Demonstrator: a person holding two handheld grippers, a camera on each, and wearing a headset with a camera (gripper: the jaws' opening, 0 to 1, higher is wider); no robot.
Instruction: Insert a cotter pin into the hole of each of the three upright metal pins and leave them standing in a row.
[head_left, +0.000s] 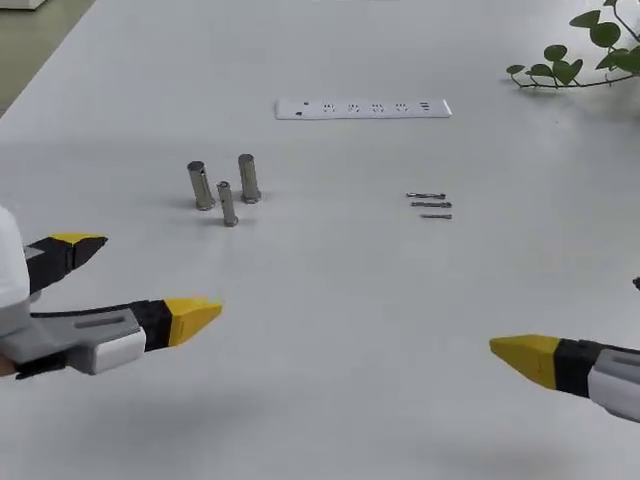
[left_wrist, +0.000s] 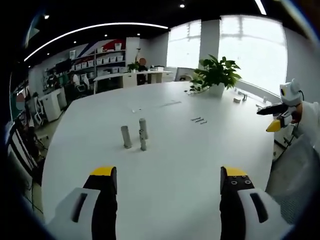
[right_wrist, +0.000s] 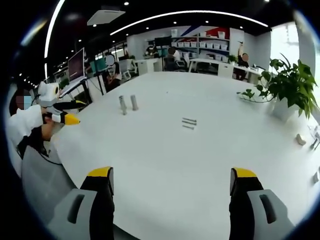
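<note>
Head view puts the three metal pins (head_left: 227, 203) at about ten o'clock from the middle of the white table (head_left: 330, 300), upright in a tight cluster rather than a line. The three cotter pins (head_left: 430, 204) lie flat and parallel at about two o'clock, well apart from the uprights. Beyond both, at twelve o'clock, lies a white power strip (head_left: 363, 109), with a plant (head_left: 590, 50) at the far one o'clock corner.

Our left gripper (left_wrist: 168, 172) hangs at eight o'clock and our right gripper (right_wrist: 171, 175) at four o'clock. Both are above bare table, jaws spread wide and holding nothing.

We judge the task to be at its very start. No cotter pin is lifted and none appears to sit in an upright, though the holes are too small for us to make out. As we see it, the next move calls for the right gripper to reach toward eleven o'clock and pinch one cotter pin by its end, low against the table. The left would go to steady a metal pin.
</note>
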